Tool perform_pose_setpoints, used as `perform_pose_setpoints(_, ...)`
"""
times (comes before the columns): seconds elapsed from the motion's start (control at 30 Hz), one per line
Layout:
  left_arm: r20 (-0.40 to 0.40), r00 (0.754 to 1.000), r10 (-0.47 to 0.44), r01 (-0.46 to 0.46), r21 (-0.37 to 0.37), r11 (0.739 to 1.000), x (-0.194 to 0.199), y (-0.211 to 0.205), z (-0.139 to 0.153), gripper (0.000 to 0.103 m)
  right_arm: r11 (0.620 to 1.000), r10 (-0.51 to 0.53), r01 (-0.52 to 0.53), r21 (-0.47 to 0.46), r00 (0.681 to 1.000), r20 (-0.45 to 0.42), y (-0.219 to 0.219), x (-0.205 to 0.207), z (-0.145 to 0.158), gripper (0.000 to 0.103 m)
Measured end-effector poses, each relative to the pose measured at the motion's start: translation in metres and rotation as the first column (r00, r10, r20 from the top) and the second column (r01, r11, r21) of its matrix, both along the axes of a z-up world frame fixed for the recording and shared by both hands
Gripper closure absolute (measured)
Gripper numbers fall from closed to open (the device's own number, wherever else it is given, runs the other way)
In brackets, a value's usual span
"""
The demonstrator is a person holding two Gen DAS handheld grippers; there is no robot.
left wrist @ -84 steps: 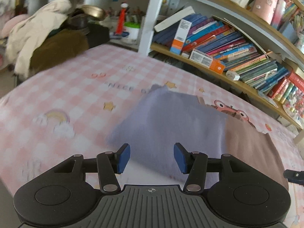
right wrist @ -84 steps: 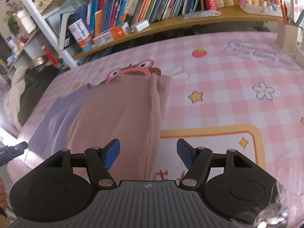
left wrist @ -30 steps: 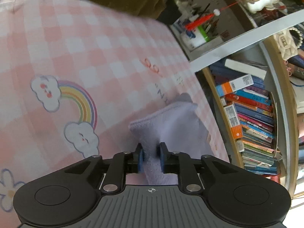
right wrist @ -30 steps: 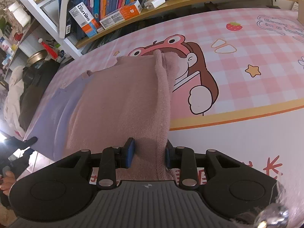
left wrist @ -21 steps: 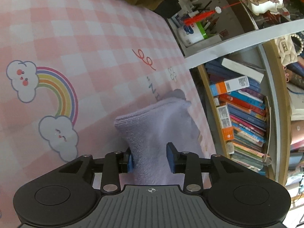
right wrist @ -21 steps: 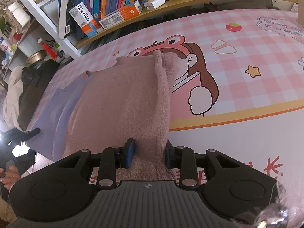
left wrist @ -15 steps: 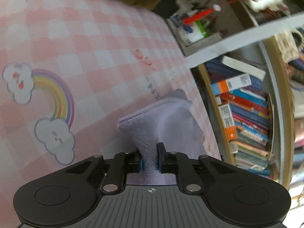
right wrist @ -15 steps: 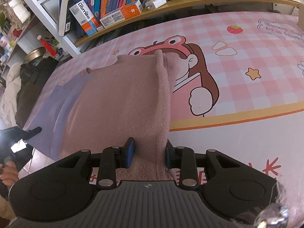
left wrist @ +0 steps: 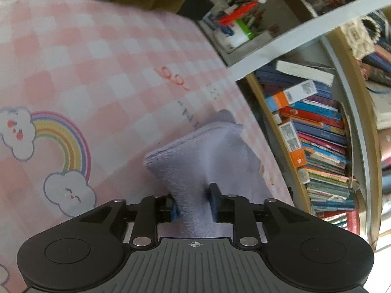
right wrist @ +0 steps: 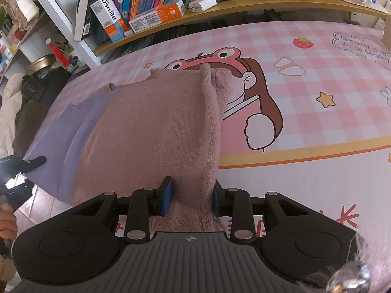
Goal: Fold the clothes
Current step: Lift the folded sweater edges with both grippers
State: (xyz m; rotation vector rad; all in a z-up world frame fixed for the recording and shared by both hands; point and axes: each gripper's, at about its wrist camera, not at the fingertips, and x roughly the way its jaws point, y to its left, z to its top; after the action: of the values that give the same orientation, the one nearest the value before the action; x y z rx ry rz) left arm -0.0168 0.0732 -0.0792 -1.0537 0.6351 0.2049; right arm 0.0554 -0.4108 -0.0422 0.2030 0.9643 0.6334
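Pinching the near edge of a two-tone garment, both tools are engaged: the left hand-held gripper (left wrist: 194,206) has the lavender part (left wrist: 207,161) bunched between its pads, though its jaws have just been opening a little, so that hold looks loose. The right hand-held gripper (right wrist: 191,199) is clamped on the thick folded edge of the dusty-pink part (right wrist: 156,127). The garment lies flat on the pink checked bench (right wrist: 317,92), its near edge at the bench's front, with the bookshelf (right wrist: 220,7) behind.

Judging from this, the main risk is uneven grip: if the lavender corner slips while the pink side is lifted, the fold would skew or the cloth could slide off the front edge. The pink edge's stacked layers might also separate, leaving only the top one held.
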Motion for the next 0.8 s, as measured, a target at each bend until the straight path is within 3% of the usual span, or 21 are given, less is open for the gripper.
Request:
perform_pose_setpoints(0.27, 0.004, 1.000, 0.021, -0.021, 0.013, 1.000, -0.001, -0.002, -0.001, 0.092, 1.000, 0.007, -0.007, -0.005, 1.000, -0.002, 0.000, -0.002, -0.002, 0.069)
perform_pose_setpoints(0.4, 0.018, 0.999, 0.029, -0.029, 0.054, 0.998, 0.001, -0.009, 0.010, 0.093, 1.000, 0.010, -0.010, -0.007, 1.000, -0.002, -0.001, -0.003, -0.003, 0.046)
perform_pose_setpoints(0.47, 0.027, 0.999, 0.028, -0.030, 0.081, 0.996, 0.000, -0.014, 0.017, 0.093, 1.000, 0.011, -0.011, -0.008, 1.000, -0.003, -0.001, -0.003, -0.004, 0.042)
perform_pose_setpoints(0.67, 0.064, 0.998, 0.006, -0.018, 0.183, 0.983, 0.004, -0.036, 0.051, 0.093, 1.000, 0.016, -0.016, -0.012, 1.000, -0.004, -0.001, -0.004, -0.005, 0.042)
perform_pose_setpoints(0.8, 0.089, 0.995, -0.044, 0.018, 0.274, 0.961, 0.010, -0.060, 0.078, 0.093, 1.000, 0.020, -0.020, -0.014, 1.000, -0.005, -0.001, -0.005, -0.006, 0.061)
